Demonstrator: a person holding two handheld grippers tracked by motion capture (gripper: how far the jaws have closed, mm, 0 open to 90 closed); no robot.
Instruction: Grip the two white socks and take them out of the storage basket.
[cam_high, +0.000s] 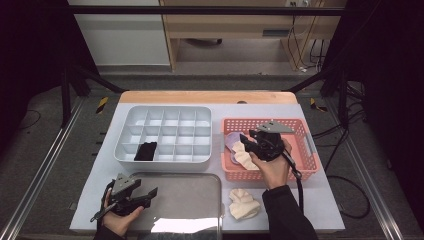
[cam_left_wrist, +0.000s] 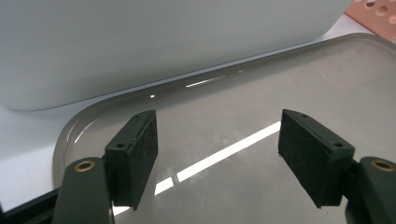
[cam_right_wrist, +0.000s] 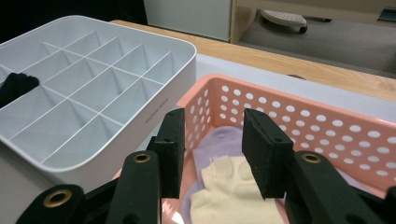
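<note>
At the near left corner of the table, my left gripper (cam_high: 131, 196) hovers over the shiny grey metal tray (cam_high: 200, 200) with its jaws spread wide and nothing between them — in the left gripper view the pads (cam_left_wrist: 136, 156) stand well apart above the tray's bare, reflecting bottom (cam_left_wrist: 224, 140).

Just beyond the tray, farther from me, sits the white plastic organiser box with a grid of compartments (cam_high: 165, 134); one dark black sock (cam_high: 146, 151) lies in a compartment of its near row, second from the left.

To the right of the box stands the pink perforated plastic basket (cam_high: 305, 150). My right gripper (cam_high: 246, 144) is lowered into its left end, jaws parted and holding nothing, poised just above a cream-coloured sock (cam_high: 245, 157) that lies on a pale lilac sock (cam_high: 231, 142). The right gripper view shows the same — the cream sock (cam_right_wrist: 224, 196) below and between the open pads (cam_right_wrist: 259, 149), the lilac one (cam_right_wrist: 210, 144) under it, the basket's holed wall (cam_right_wrist: 327, 126) behind.

On the table in front of the basket, near my right sleeve, rests a second cream sock, bunched up (cam_high: 243, 204).
</note>
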